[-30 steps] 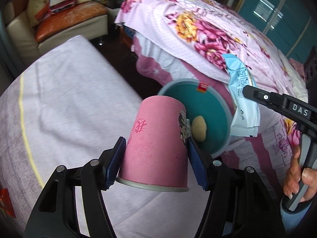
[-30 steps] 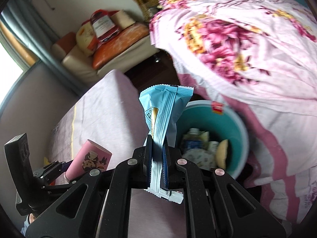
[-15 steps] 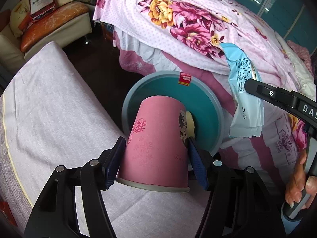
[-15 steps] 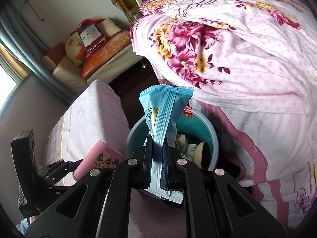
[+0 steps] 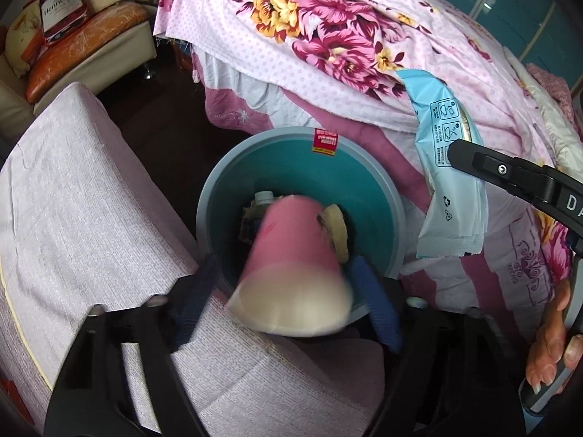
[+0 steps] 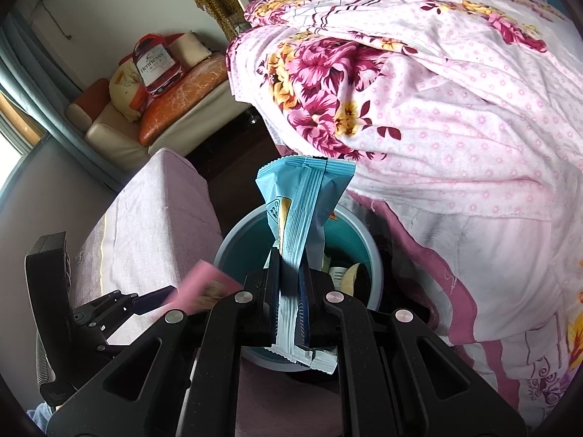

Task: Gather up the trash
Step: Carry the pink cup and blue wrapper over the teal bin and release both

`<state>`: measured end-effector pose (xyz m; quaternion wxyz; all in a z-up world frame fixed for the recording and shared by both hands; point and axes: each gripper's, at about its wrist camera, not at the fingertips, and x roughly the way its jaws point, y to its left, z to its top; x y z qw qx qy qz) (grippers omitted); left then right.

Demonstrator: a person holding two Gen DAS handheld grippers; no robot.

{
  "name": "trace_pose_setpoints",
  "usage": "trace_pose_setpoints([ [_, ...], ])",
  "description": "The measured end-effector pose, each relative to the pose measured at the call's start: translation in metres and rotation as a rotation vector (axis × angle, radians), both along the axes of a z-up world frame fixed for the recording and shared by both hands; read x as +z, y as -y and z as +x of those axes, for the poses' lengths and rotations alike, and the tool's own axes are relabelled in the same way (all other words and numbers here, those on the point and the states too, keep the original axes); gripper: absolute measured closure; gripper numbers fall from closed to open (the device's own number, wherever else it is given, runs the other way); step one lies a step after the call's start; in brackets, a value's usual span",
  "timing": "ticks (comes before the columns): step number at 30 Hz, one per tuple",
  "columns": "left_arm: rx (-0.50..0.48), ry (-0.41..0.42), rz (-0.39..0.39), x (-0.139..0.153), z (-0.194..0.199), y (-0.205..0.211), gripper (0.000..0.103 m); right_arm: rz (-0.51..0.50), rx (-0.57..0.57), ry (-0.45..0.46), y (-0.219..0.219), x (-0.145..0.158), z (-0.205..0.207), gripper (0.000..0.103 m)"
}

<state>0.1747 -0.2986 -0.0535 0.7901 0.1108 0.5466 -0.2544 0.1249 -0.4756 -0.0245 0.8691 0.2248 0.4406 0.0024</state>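
A pink paper cup (image 5: pixel 293 266), blurred, hangs loose between my left gripper's (image 5: pixel 288 291) spread blue pads, right over the teal trash bin (image 5: pixel 364 189). The pads stand apart from the cup's sides, so the left gripper is open. The cup also shows as a pink blur in the right wrist view (image 6: pixel 206 287). My right gripper (image 6: pixel 289 291) is shut on a light blue snack wrapper (image 6: pixel 302 211), held upright above the bin (image 6: pixel 251 240). The wrapper also shows in the left wrist view (image 5: pixel 448 182). Trash lies inside the bin.
A bed with a pink floral quilt (image 5: pixel 346 36) lies behind and right of the bin. A pale pink cushioned seat (image 5: pixel 83 200) lies to the left. A sofa with an orange cushion and a red bag (image 5: pixel 58 3) stands at the back left. Dark floor lies between them.
The left gripper moved over the bin and its pads spread apart, letting go of the pink cup, which now tips and drops. The right gripper came closer over the bin with the wrapper.
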Motion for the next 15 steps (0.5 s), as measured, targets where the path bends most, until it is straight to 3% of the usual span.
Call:
trace_pose_setpoints([
  [15,0.051,-0.019,0.000,-0.005,-0.004,-0.027,0.019,-0.020,0.029,-0.029,-0.017,-0.003,0.010,0.094],
])
